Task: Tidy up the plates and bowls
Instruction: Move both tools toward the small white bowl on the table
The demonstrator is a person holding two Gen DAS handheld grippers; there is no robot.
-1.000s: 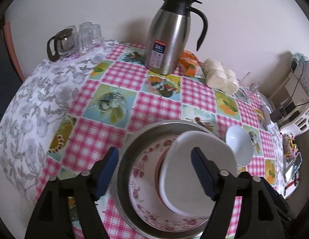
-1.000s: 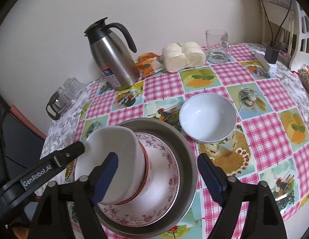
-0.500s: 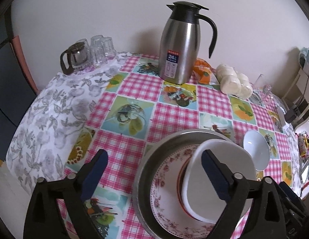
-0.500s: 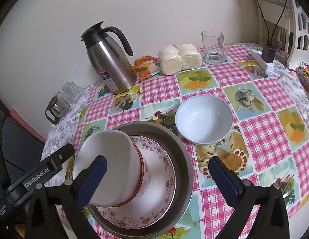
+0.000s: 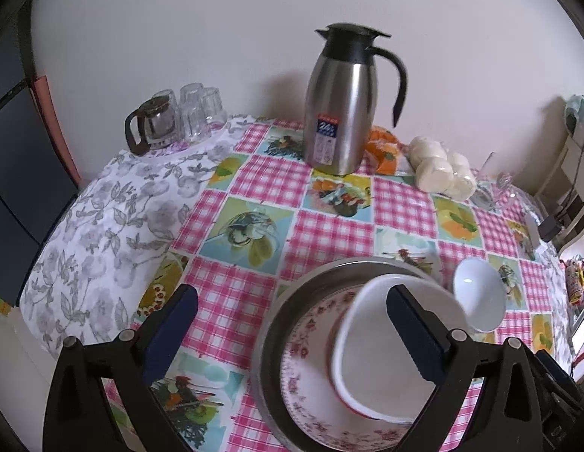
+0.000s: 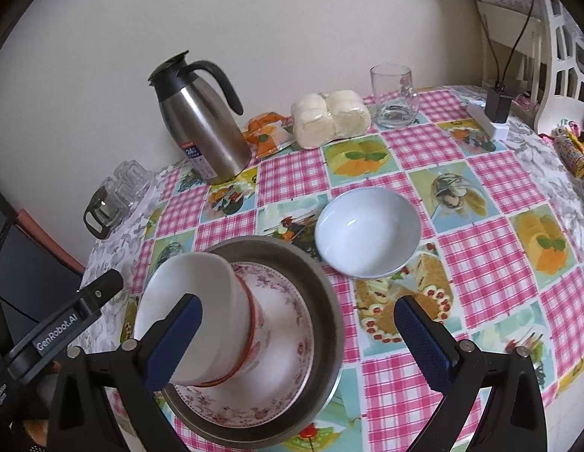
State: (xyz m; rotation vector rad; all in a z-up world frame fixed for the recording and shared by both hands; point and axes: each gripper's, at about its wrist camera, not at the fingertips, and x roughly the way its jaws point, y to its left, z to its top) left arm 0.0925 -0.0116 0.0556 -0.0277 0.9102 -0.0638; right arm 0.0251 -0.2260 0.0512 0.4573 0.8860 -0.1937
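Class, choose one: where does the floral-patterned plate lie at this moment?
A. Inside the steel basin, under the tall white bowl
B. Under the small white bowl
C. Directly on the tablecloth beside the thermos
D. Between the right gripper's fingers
A: the floral plate sits inside the steel basin, with the tall white bowl resting on it.

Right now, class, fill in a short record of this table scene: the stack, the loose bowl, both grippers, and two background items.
stack: tall white bowl sits in a floral plate, which lies in a steel basin
loose bowl: small white bowl stands alone on the checked tablecloth, right of the basin
left gripper: open, empty
right gripper: open, empty
background: steel thermos jug, glass mug
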